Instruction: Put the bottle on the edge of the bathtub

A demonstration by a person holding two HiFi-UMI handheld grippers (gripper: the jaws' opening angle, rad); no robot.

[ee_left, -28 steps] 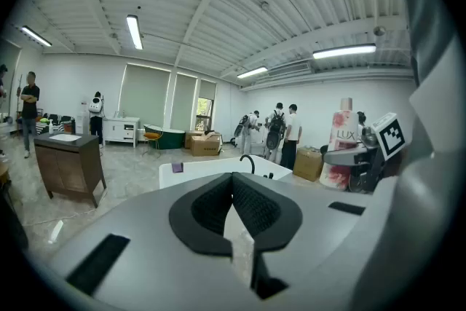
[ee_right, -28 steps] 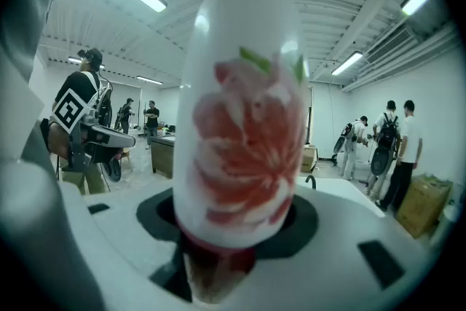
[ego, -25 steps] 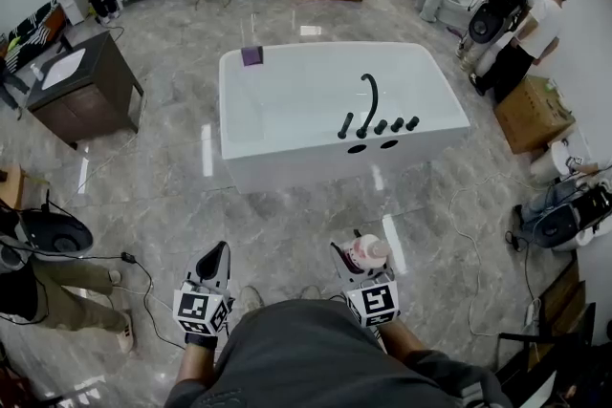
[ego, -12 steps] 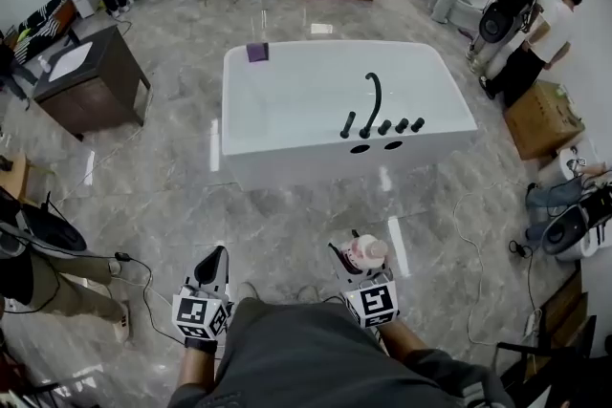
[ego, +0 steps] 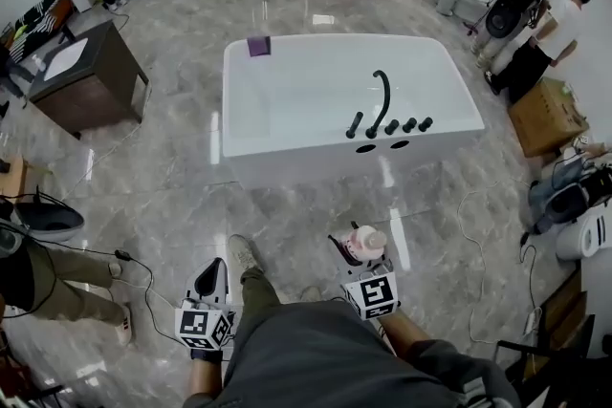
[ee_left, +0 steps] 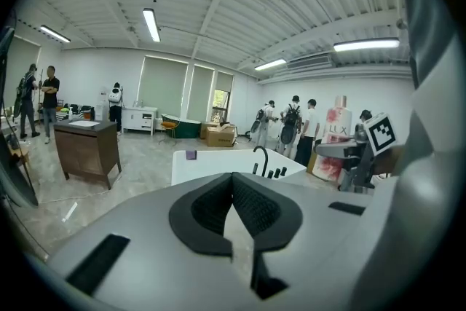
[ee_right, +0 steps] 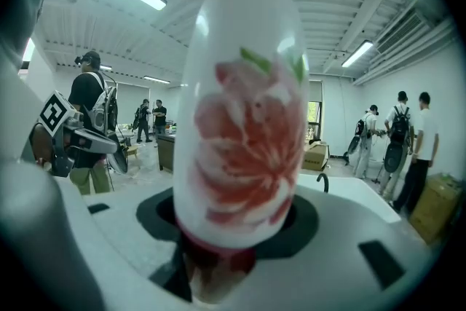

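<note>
Bottle (ee_right: pixel 244 120) stands upright, clamped in the right tongs (ee_right: pixel 222 244).

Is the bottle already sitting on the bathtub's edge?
No, the bottle is clamped in the right gripper, over the floor and well short of the bathtub.

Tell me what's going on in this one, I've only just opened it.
A person holds a gripper in each hand. The right gripper is shut on a white bottle with a red flower print, held upright. The left gripper is shut and empty. The white bathtub stands ahead, well apart from the person, so the bottle is not yet on its edge. Other people stand beyond the tub.
</note>
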